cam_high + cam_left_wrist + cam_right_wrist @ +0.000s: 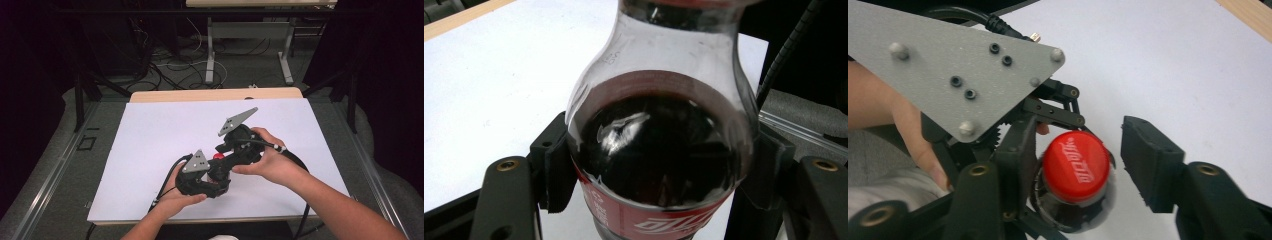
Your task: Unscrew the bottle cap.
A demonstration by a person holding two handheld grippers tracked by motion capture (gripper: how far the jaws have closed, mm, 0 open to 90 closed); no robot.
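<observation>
Red is the screw cap [1076, 166] of a cola bottle [659, 145], seen from above in the right gripper view, with white script across its top. The bottle is clear plastic, holds dark cola up to its shoulder and wears a red label lower down. It stands over the white sheet [150, 145] that covers the wooden counter [215, 94], near the middle of the sheet, between the two grippers.

The left gripper [659, 200] has its jaws pressed against the bottle's body from both sides, just above the label; in the left gripper view the black pads sit tight on the plastic at left and right. The person's left hand [175, 197] holds that gripper low on the sheet, its grey three-cornered plate turned up.

The right gripper [1083, 165] reaches in from above, at cap level. Its jaws flank the cap: one lies close against the cap's side, while the other stands apart from it with white sheet showing in the gap, so they are not clamped on it. The right hand [270, 162] steadies this gripper just beside the left one.
</observation>
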